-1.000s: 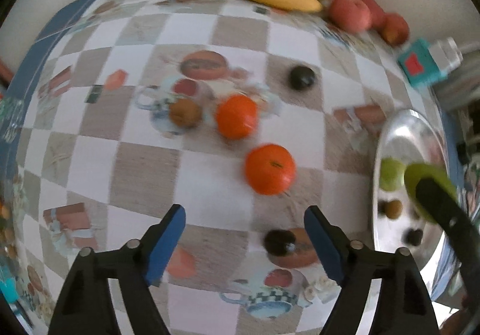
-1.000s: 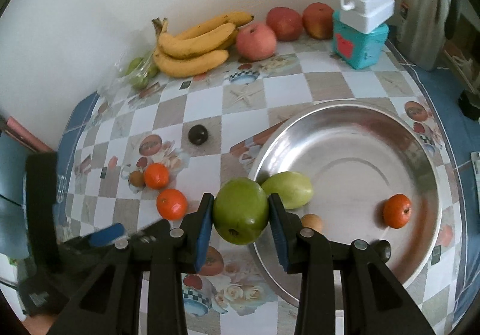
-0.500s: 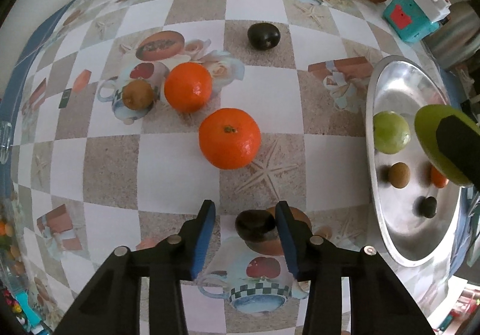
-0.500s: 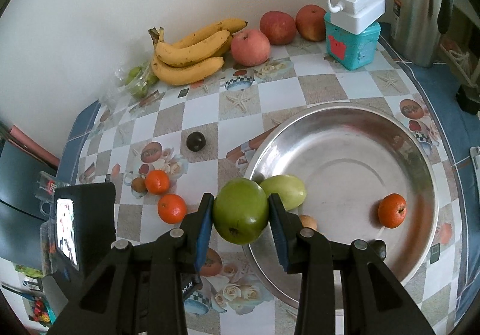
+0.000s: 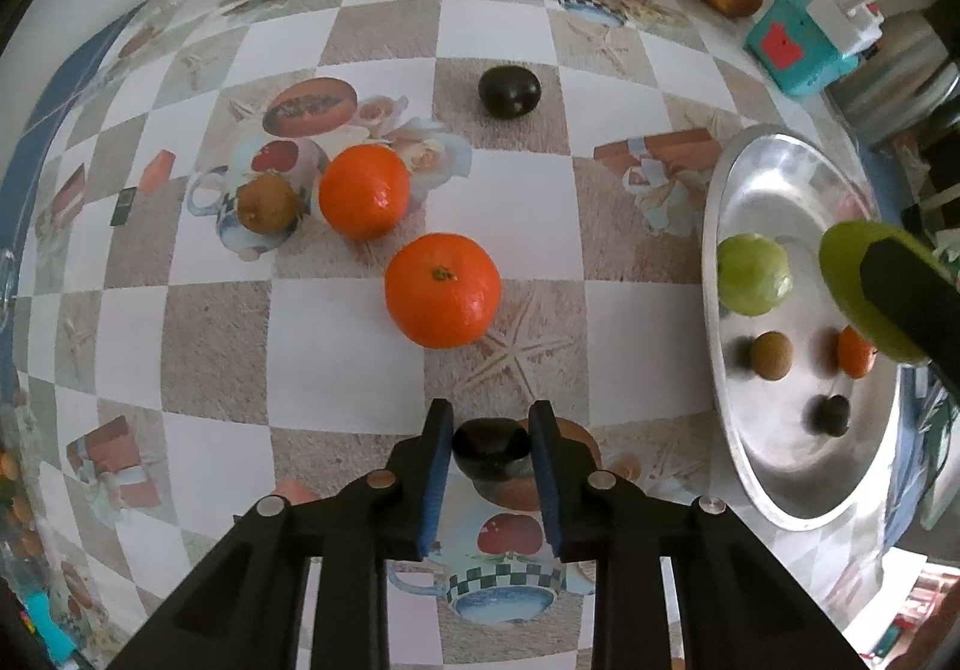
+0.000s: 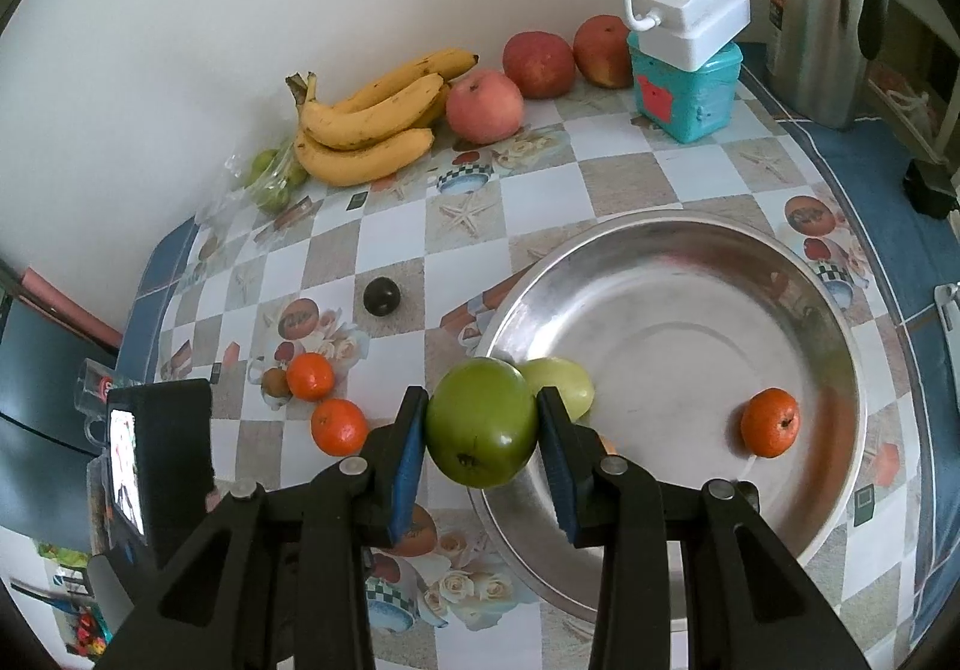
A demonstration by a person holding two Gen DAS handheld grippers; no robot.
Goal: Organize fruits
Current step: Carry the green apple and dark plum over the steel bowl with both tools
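Your left gripper [image 5: 491,445]: a second ago spread wide above cloth, now pinching dark plum [image 5: 491,447] low on checkered tablecloth [image 5: 216,322]. Pick secured; steel bowl [image 6: 840,322] next. Your right gripper [image 6: 480,424]: unchanged, clamping green apple [image 6: 480,421] over bowl rim.

Right gripper [image 6: 482,433] clamps a green apple [image 6: 482,421] between its fingers [image 6: 405,445], above the near rim of the steel bowl [image 6: 690,274]. Bowl holds a paler green fruit [image 6: 567,382] and an orange [image 6: 769,422]. Two oranges [image 6: 339,426] and a dark plum [image 6: 381,296] sit on the bench [image 6: 630,172]; bananas [image 6: 366,121] by the wall.
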